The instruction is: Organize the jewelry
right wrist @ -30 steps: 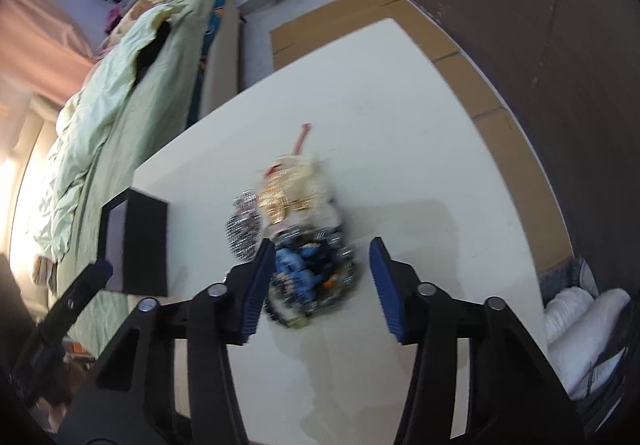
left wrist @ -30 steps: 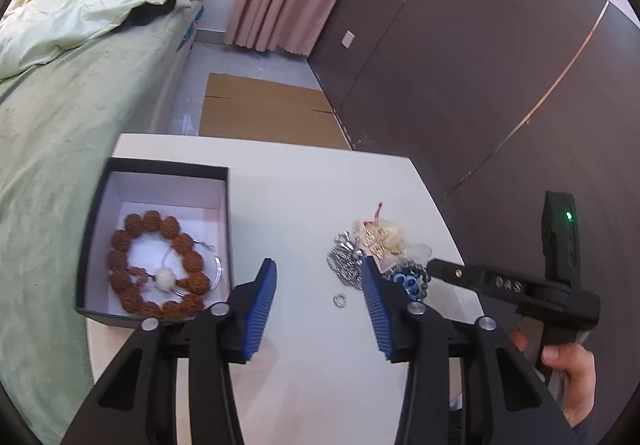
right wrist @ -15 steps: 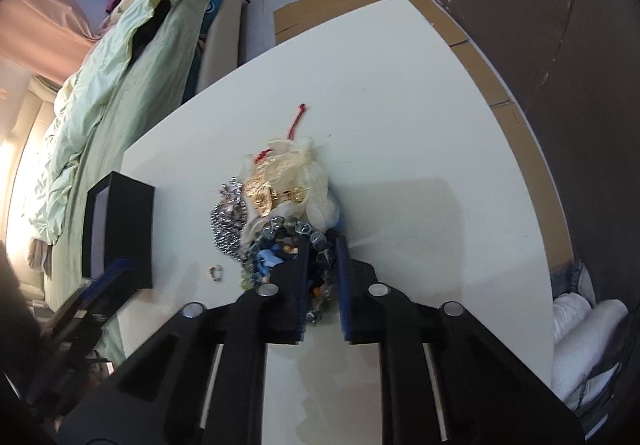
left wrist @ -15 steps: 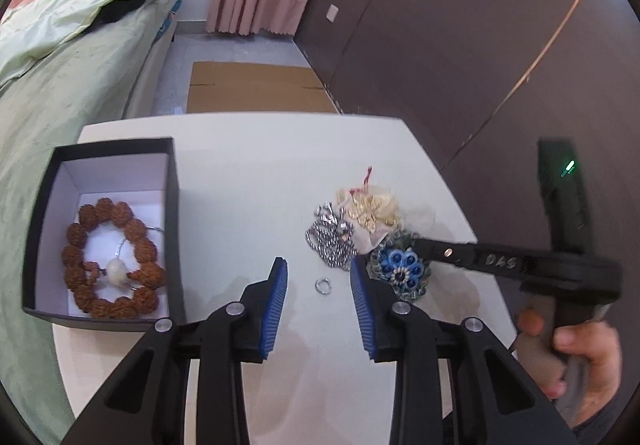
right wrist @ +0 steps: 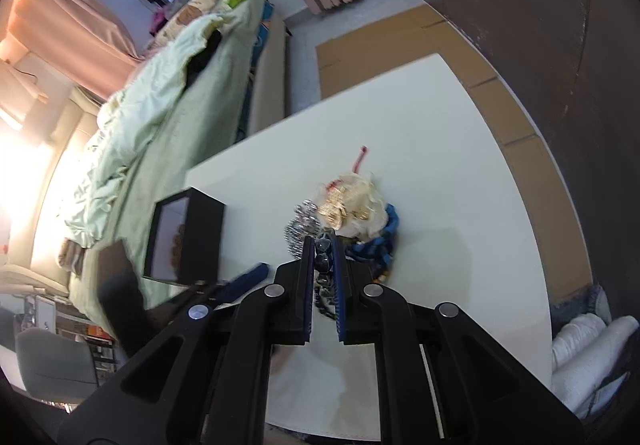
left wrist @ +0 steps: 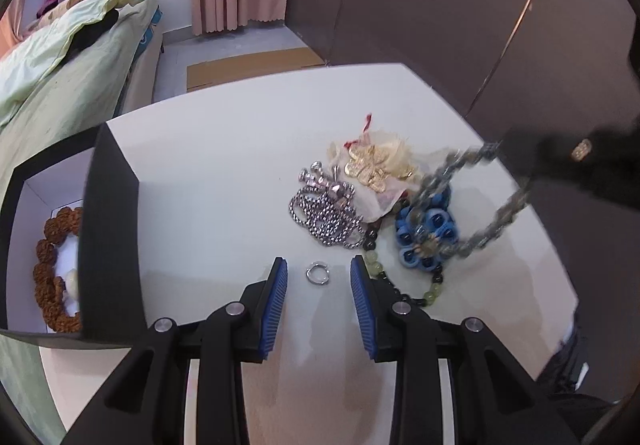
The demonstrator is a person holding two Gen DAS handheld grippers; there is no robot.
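A pile of jewelry lies on the white table [left wrist: 224, 181]: a silver bead chain [left wrist: 326, 211], a gold piece on a pale pouch [left wrist: 374, 165], a blue flower ornament [left wrist: 426, 235] and a green-and-black bead string [left wrist: 432, 287]. A small silver ring [left wrist: 317, 273] lies between the fingers of my open left gripper [left wrist: 319, 277]. My right gripper [right wrist: 322, 245] is shut on a dark beaded bracelet [right wrist: 323, 265] and lifts it; in the left wrist view its loop [left wrist: 472, 201] hangs blurred above the pile. A black box [left wrist: 108, 229] at the left holds a brown bead bracelet [left wrist: 52, 269].
A bed with a green cover [right wrist: 160, 117] runs along the table's left side. Dark wall panels [left wrist: 440, 5] stand behind and to the right. Cardboard [right wrist: 400, 45] lies on the floor beyond the table. White rolled cloth [right wrist: 588, 349] lies at the lower right.
My right gripper closed on the dark beaded bracelet and raised it off the pile. My left gripper moved forward and lower, so the silver ring now lies between its fingers.
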